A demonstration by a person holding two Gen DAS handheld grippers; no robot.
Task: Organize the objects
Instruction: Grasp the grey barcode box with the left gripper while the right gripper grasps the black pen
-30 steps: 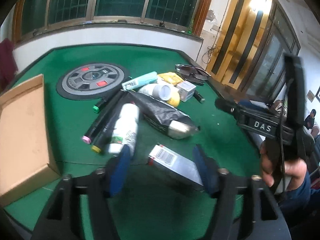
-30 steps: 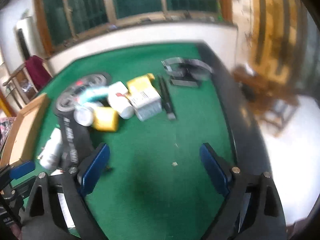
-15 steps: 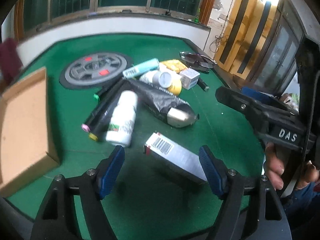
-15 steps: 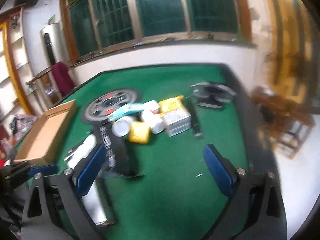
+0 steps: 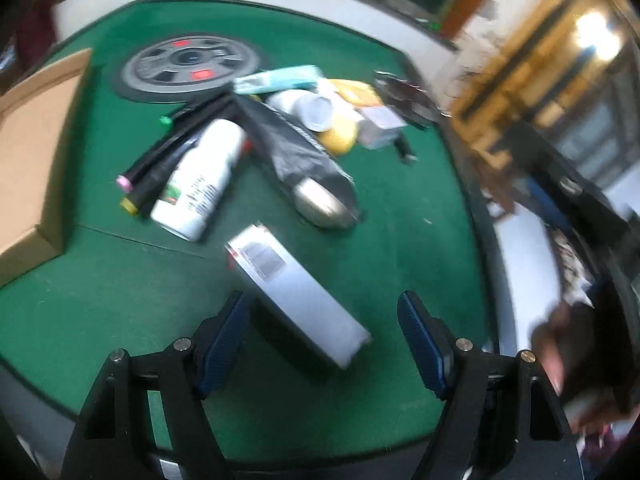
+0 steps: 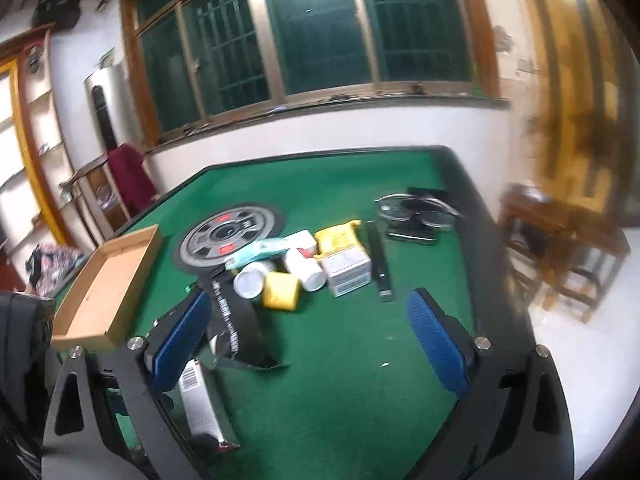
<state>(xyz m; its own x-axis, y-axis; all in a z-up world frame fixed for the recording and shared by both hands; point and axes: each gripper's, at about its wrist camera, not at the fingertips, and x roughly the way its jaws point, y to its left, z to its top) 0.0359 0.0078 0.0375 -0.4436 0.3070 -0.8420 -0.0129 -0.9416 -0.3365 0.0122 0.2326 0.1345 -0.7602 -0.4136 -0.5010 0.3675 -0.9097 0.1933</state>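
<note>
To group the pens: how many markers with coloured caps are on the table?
3, together left of the white bottle: green-capped farthest, pink-capped, yellow-capped nearest. Others may hide under the black bag.

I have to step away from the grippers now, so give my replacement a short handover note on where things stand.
Left gripper: jaws have just been opening, wide around the silver barcode box, pads not touching it.
Right gripper: open, empty, jaws just widened, over bare felt.
Cardboard tray at the table's left looks empty.
White bottle, markers, black pouch, yellow tub and the rest lie loose mid-table.
Done: nothing sorted. Left: everything; the box looks the likely first pick.
</note>
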